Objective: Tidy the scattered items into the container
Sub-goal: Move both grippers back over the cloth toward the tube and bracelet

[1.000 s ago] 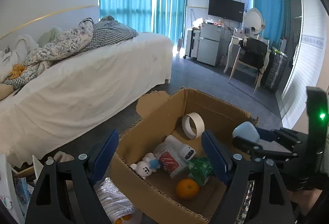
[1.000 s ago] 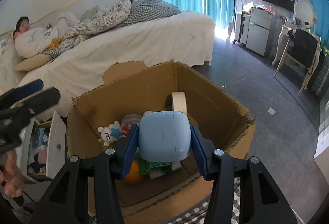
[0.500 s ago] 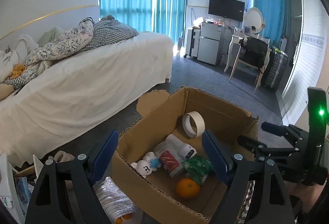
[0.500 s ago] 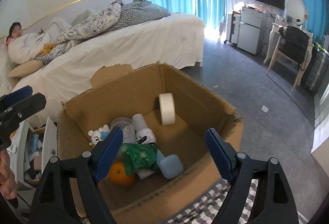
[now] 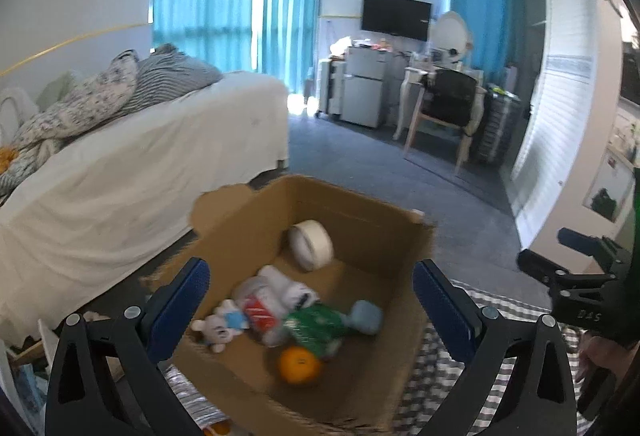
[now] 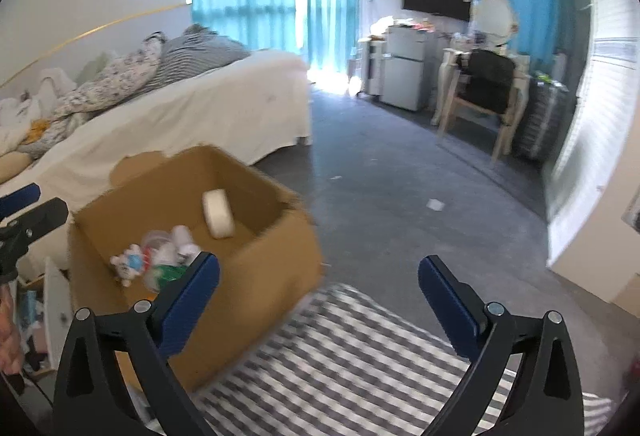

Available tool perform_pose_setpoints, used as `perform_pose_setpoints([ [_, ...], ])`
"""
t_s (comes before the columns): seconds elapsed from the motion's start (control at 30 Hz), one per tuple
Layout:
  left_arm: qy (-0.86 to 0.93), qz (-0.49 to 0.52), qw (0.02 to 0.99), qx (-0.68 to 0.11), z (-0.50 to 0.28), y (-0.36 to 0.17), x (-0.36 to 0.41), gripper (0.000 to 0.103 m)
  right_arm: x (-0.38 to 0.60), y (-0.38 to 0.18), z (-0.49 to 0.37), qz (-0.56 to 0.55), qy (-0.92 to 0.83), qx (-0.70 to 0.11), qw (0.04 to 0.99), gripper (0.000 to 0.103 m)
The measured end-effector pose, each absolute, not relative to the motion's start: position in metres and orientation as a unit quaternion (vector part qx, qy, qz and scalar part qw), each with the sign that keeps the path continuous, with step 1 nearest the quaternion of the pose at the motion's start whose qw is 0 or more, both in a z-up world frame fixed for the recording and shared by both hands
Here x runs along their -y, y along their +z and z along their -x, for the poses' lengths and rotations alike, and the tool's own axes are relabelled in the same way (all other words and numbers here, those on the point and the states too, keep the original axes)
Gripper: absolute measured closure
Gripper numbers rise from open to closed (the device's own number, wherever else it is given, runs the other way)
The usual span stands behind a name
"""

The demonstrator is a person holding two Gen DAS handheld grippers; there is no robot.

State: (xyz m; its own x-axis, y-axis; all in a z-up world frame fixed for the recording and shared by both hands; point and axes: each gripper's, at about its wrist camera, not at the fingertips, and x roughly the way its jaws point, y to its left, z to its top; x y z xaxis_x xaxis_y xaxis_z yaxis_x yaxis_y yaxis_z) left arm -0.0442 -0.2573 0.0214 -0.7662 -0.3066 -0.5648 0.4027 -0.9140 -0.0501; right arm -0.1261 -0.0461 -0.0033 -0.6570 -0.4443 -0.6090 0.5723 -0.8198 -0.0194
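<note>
Blue earbud case (image 5: 366, 317) now lies in cardboard box (image 5: 352, 216); my right gripper (image 6: 319, 302) swings off it, jaws opening, empty. Left gripper (image 5: 306, 310) opening, empty. Next item due.

A grey-and-white checked cloth (image 6: 352, 352) covers the near surface. The open brown cardboard box (image 5: 404, 320) stands at its far left edge, beside the dark grey floor (image 6: 384, 188). Inside, on the box's bottom, lie a white tape roll (image 5: 311, 245), a small white-and-blue plush toy (image 5: 219, 328), a green crinkled packet (image 5: 316, 324), a pale blue case (image 5: 366, 317) and an orange (image 5: 300, 365).
</note>
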Motion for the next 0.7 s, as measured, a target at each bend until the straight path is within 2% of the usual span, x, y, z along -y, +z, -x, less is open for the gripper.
perform_pose_setpoints([
  [0.7, -0.954, -0.291, 0.063, -0.042, 0.097, 0.024, 0.111, 0.000, -0.189, 0.018, 0.095, -0.300, -0.946, -0.077, 0.091, 0.000],
])
